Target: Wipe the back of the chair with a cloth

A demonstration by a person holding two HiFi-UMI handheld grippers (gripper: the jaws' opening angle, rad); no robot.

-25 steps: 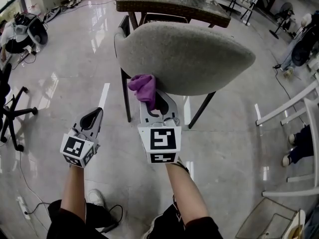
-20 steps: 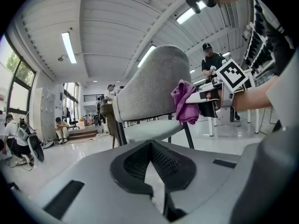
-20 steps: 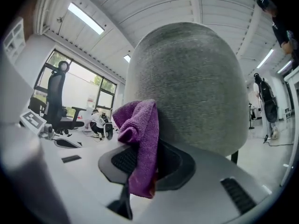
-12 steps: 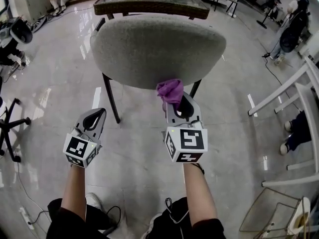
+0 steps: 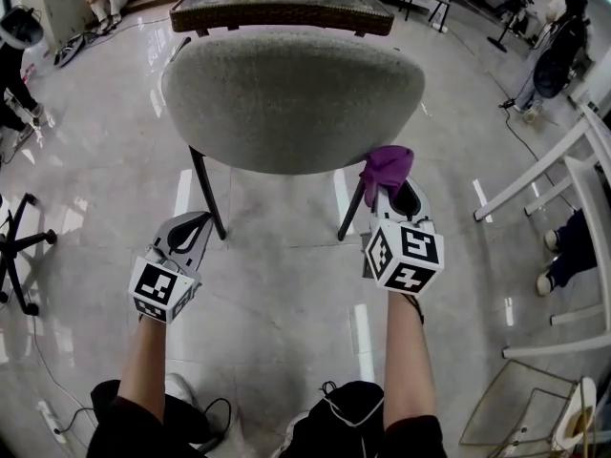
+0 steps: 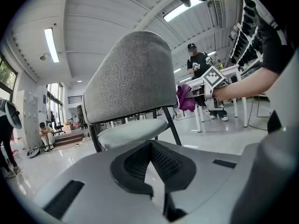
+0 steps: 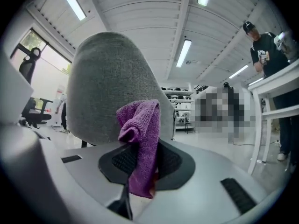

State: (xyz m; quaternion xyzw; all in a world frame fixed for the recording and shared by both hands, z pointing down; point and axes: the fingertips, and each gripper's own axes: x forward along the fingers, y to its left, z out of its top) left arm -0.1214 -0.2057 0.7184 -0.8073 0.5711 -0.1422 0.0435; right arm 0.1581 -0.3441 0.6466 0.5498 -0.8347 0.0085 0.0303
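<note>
Purple cloth (image 5: 387,168), grey chair back (image 5: 291,98), seemingly black legs (image 5: 206,195).

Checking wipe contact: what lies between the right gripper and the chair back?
Only the cloth, shut in the right gripper, before the chair back; the right gripper view shows it.

The chair (image 5: 291,93) has a rounded grey fabric back on thin black legs, standing upright with its rear side facing me. The purple cloth (image 5: 387,168) is all bunched up, pinched in my right claw (image 7: 142,160), right up against the back's lower right edge.
</note>
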